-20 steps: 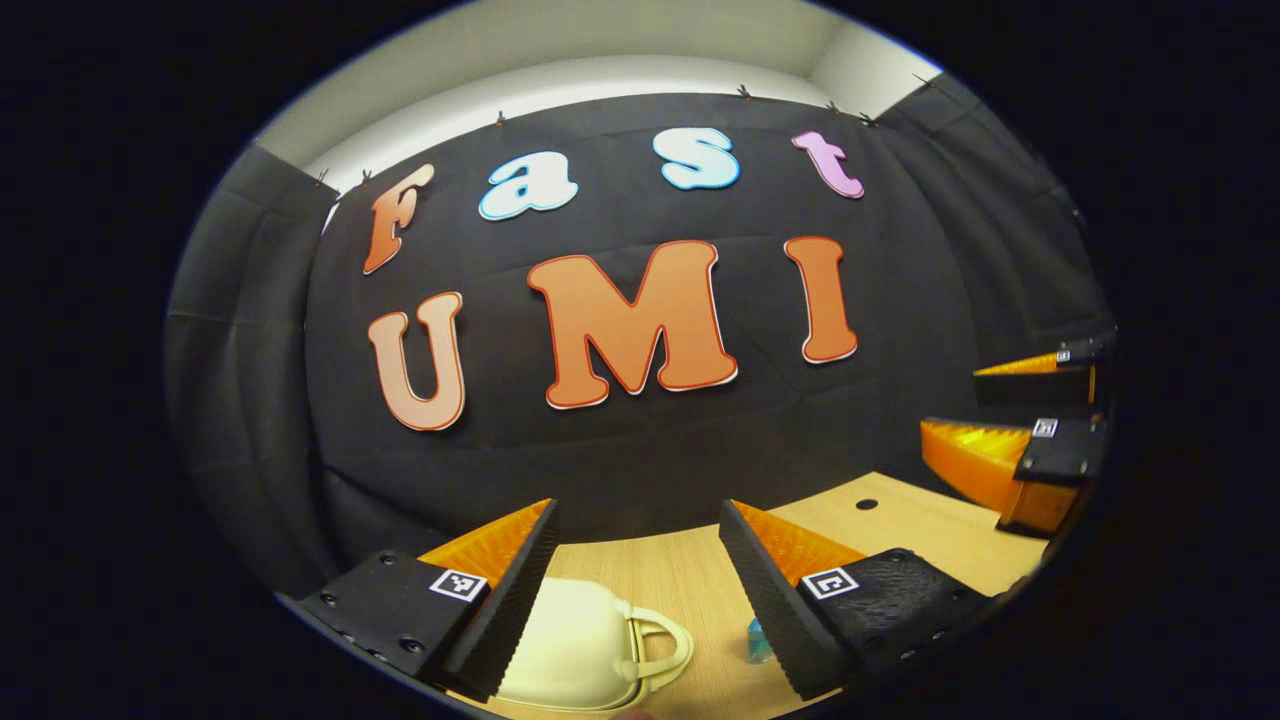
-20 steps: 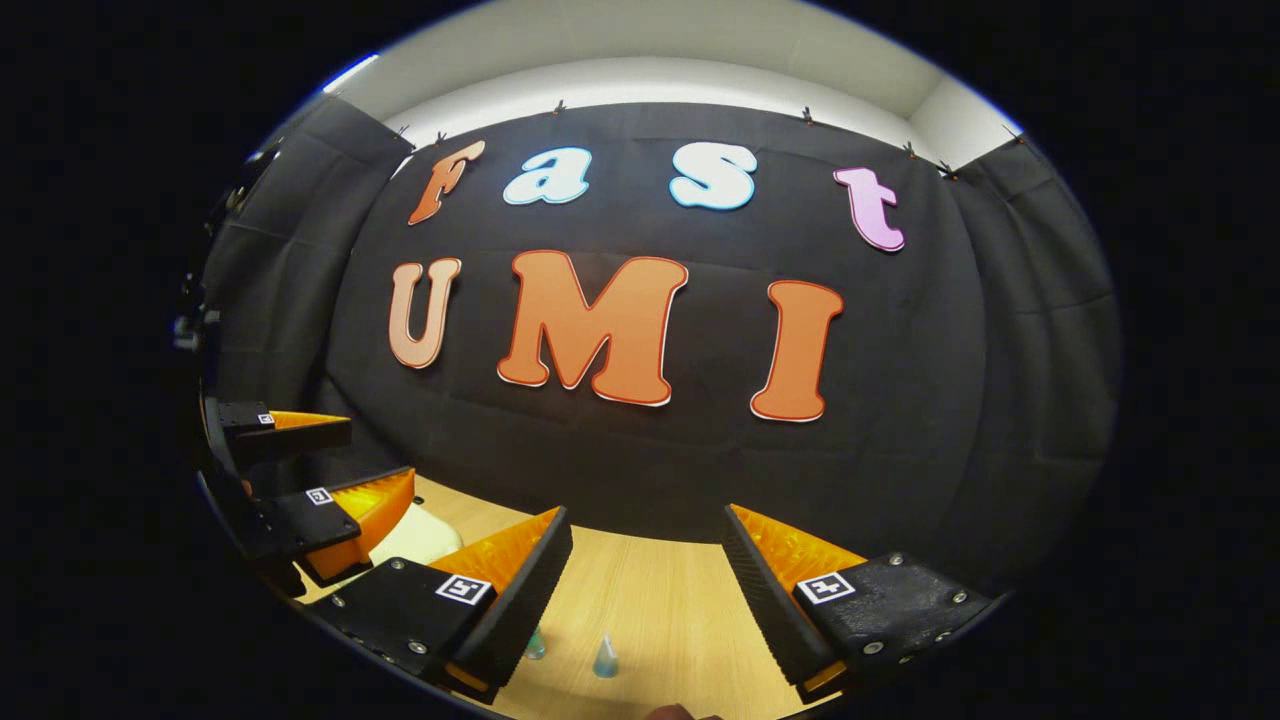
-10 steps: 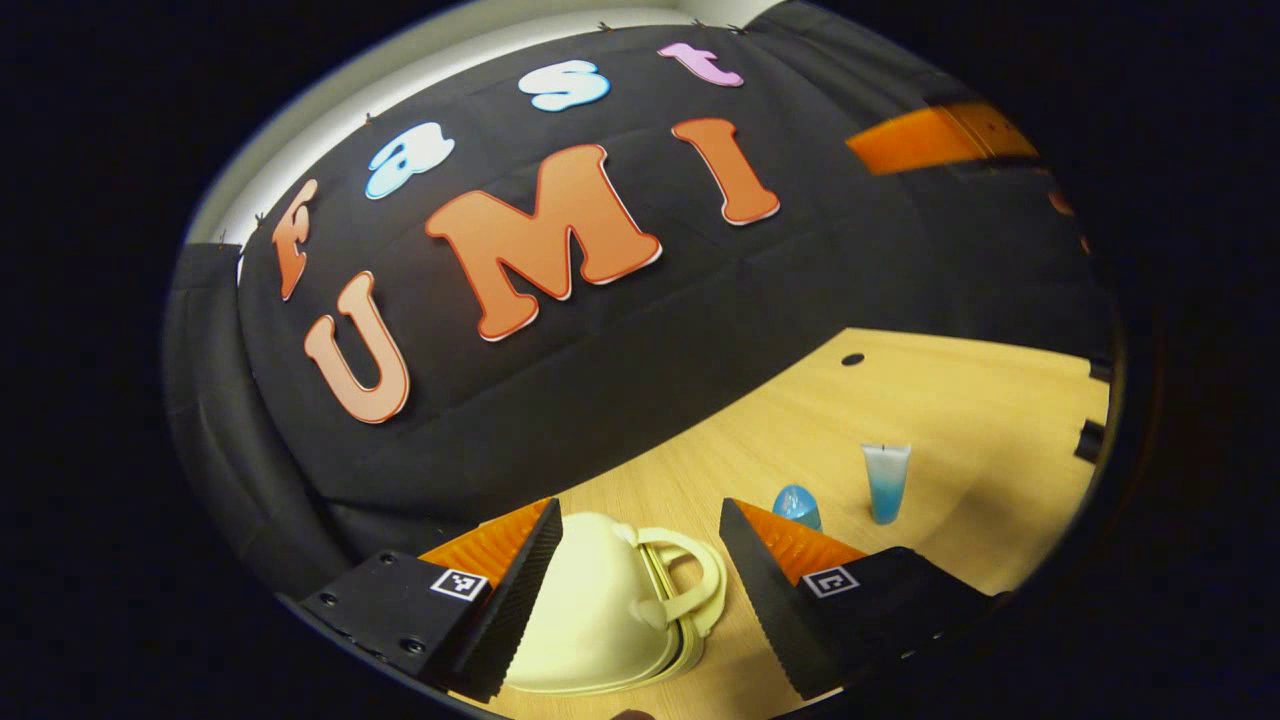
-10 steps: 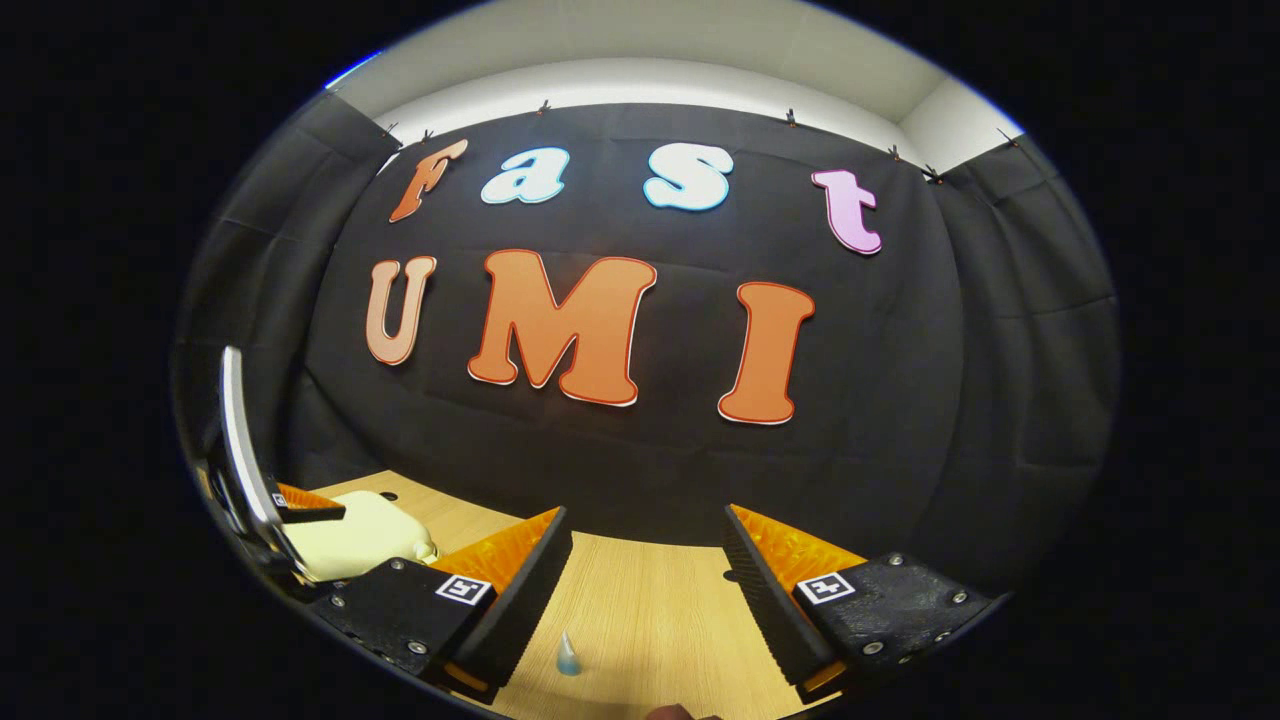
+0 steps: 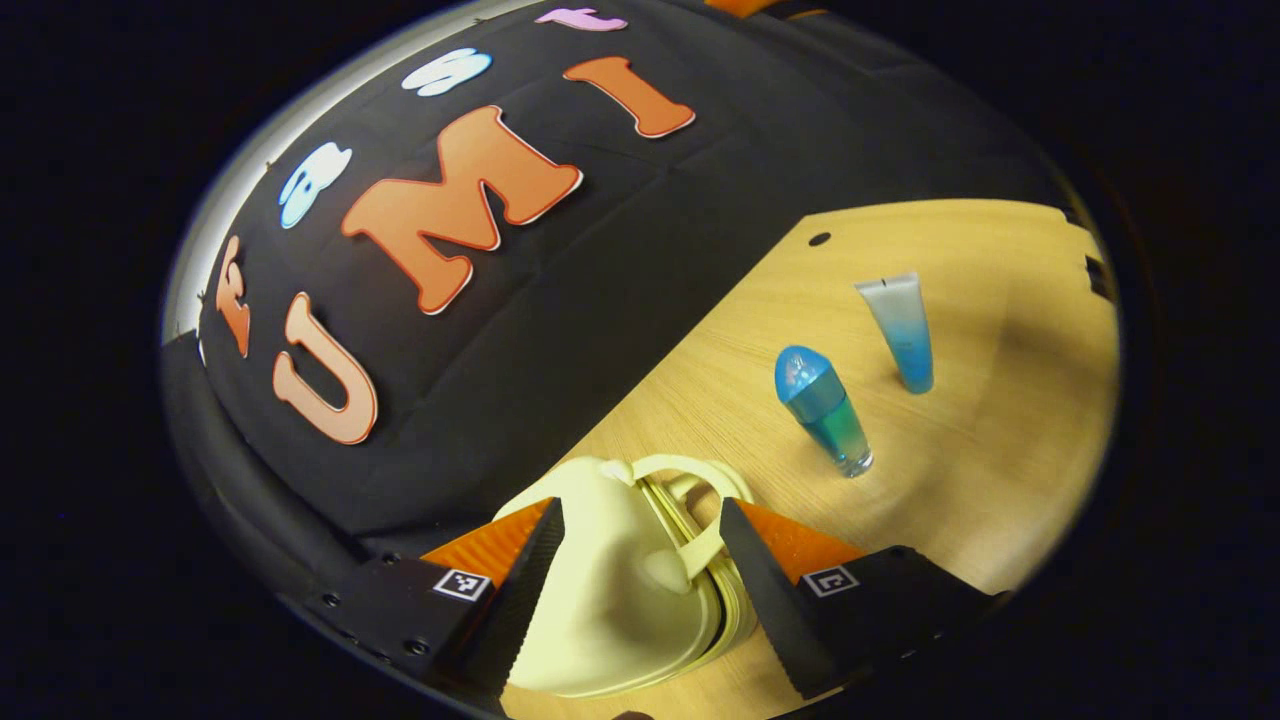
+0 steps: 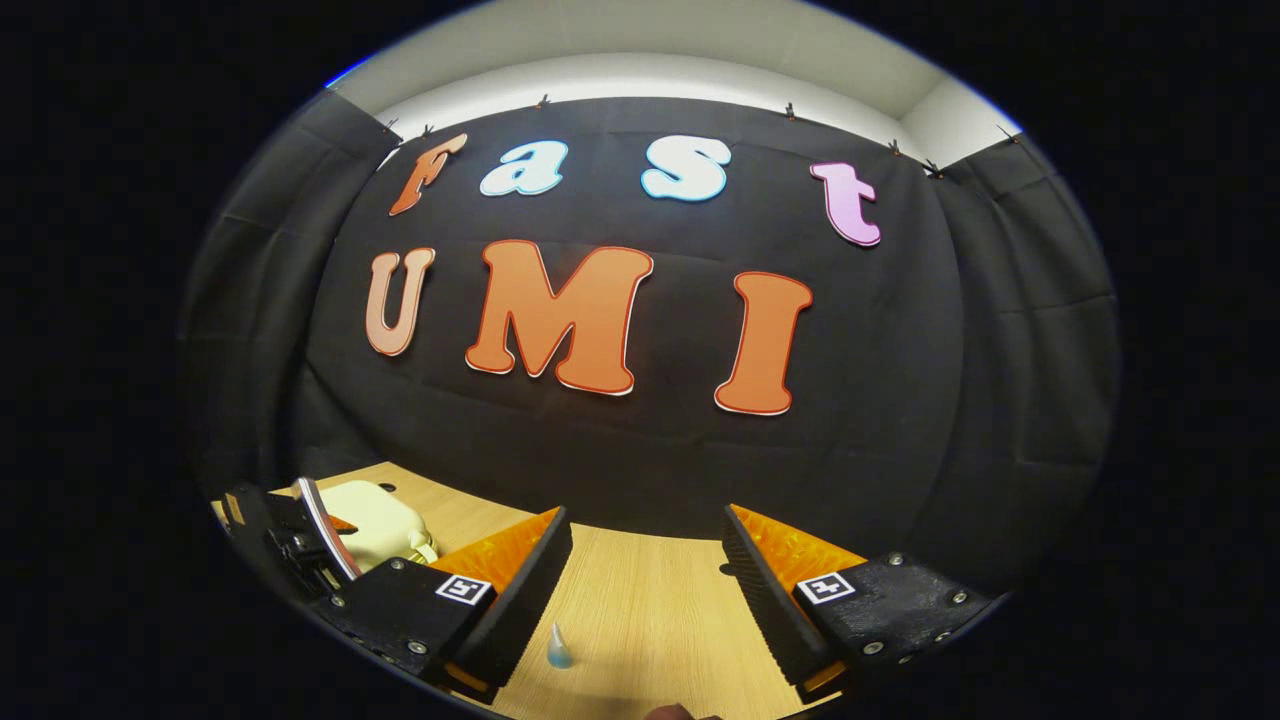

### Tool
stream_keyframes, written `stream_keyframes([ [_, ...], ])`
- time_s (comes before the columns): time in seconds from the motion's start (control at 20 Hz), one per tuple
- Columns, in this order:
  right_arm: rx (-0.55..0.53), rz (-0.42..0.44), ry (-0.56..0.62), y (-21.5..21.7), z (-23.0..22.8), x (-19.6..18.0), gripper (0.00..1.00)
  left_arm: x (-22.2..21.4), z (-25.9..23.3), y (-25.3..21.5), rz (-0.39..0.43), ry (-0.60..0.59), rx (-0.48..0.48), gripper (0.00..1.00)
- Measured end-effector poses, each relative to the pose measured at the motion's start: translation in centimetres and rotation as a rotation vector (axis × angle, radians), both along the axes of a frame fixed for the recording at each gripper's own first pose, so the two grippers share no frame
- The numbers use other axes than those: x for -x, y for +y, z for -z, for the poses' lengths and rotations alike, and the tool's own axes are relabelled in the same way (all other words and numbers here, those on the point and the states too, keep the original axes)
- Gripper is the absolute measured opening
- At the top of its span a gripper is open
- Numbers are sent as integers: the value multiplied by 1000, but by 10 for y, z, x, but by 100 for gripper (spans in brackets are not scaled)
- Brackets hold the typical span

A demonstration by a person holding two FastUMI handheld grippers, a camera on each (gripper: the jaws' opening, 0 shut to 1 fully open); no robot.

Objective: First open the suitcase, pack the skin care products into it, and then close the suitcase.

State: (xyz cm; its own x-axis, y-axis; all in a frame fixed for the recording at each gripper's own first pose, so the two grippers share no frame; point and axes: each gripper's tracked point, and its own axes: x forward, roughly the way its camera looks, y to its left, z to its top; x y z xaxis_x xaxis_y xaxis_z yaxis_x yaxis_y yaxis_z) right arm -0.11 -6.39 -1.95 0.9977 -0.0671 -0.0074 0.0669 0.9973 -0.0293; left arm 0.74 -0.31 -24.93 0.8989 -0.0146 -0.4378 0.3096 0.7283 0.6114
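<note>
Wooden table bears the closed cream suitcase, framed by our parted, empty left gripper; right gripper likewise. We judge its shell rigid, light, slick; grasp the handle.

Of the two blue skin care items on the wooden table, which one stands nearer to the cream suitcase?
The round-capped blue bottle is nearer; the flat-topped blue tube stands beyond it, farther from the cream suitcase.

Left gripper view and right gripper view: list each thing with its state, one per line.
suitcase: shut, lying flat on the table.
blue bottle: standing, cap on.
tube: standing on its cap.
left tool: open, fingers either side of the suitcase.
right tool: open, empty.
</note>
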Motion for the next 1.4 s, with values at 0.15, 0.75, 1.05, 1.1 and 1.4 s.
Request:
stream_keyframes([
  [0.15,-10,-1,3,-5,2,-1,95,-2,17,3,6,38,-40,97],
  [0.75,-31,-15,-2,-28,13,-7,95,-23,69,-11,143,108,-435,39],
  [1.05,-40,-2,25,-37,27,-6,95,-24,54,-10,136,67,-378,2],
  [1.1,-38,-6,24,-33,26,-6,95,-25,46,-8,129,51,-351,2],
  [1.4,-4,-9,35,10,24,-14,95,-21,-34,35,26,-57,-103,2],
])
